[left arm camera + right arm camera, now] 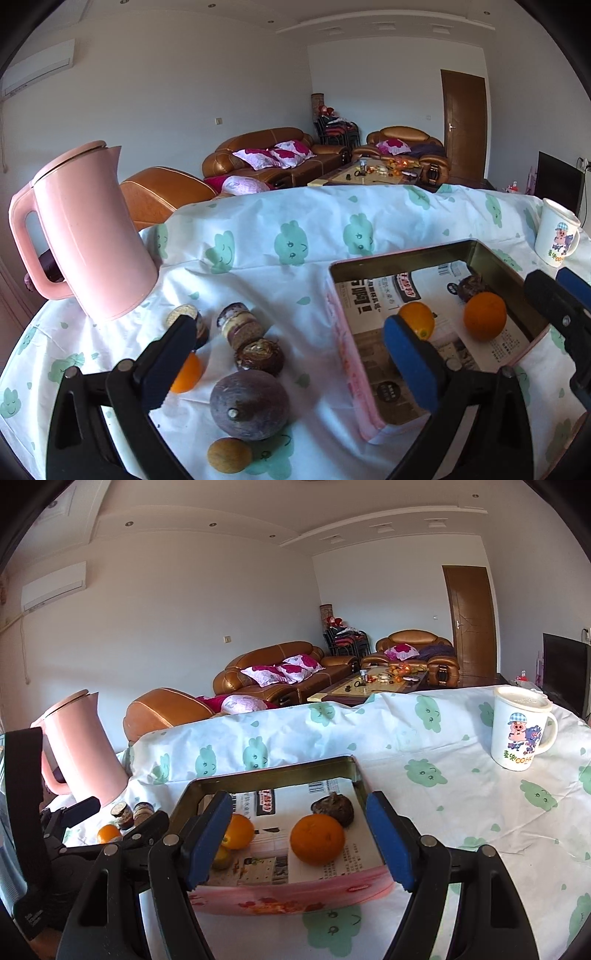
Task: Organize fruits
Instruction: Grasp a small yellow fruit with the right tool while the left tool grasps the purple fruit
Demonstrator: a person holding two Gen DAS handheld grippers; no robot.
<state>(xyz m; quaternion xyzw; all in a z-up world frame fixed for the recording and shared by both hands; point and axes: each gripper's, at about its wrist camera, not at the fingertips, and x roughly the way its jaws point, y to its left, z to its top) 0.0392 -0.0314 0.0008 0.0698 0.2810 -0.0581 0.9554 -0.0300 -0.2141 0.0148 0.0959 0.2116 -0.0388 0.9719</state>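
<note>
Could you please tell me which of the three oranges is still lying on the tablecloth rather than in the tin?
The orange beside the left hand-held gripper, near the pink kettle; the other two oranges already lie inside the tin.

Two close wrist views across the table, both sharing the tin tray point(402, 258) point(273, 768).

A table under a cloud-print cloth point(258, 229) carries a pink tin tray point(354, 369); left of it stand a pink kettle point(88, 236) and loose fruits point(249, 404), right a mug point(519, 731).

Two oranges point(317, 839) and a dark fruit lie in the tin point(266, 773) (paper-lined) — others wait on the cloth.
</note>
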